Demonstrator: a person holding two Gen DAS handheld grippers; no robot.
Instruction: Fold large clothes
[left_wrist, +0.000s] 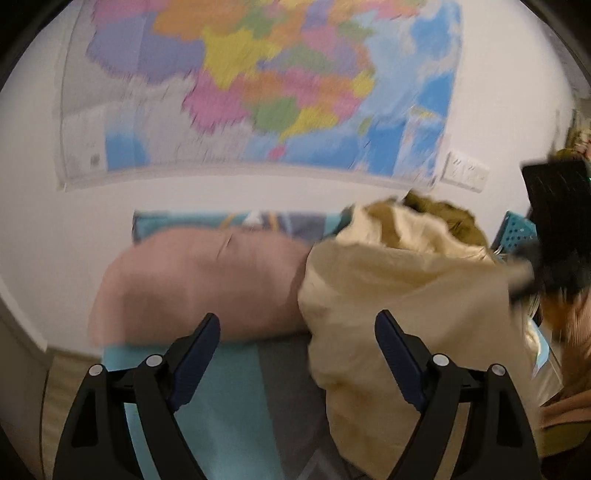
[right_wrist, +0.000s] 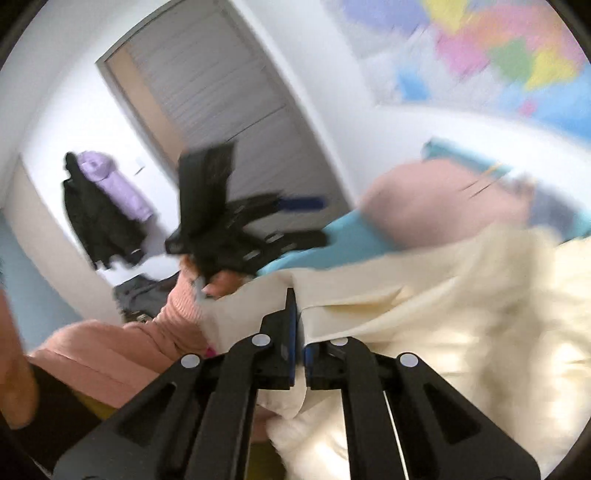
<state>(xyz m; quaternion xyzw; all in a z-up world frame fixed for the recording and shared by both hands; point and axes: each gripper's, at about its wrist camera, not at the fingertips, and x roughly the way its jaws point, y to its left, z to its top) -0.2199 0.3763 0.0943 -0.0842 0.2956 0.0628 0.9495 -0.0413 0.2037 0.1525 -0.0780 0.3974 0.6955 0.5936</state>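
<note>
Right wrist view: our right gripper (right_wrist: 297, 317) is clamped on the cream garment's (right_wrist: 461, 306) edge.
Our left gripper (left_wrist: 297, 332) gapes wide, holding nothing; the garment lies heaped on the blue bed (left_wrist: 229, 398) beside a pink pillow (left_wrist: 199, 280).

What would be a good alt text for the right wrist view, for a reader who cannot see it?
The right hand-held gripper is shut on the edge of a cream garment lying on a blue bed cover. Beyond it, blurred, the left hand-held gripper is open above the bed, near a pink pillow. A colourful map hangs on the white wall.
</note>
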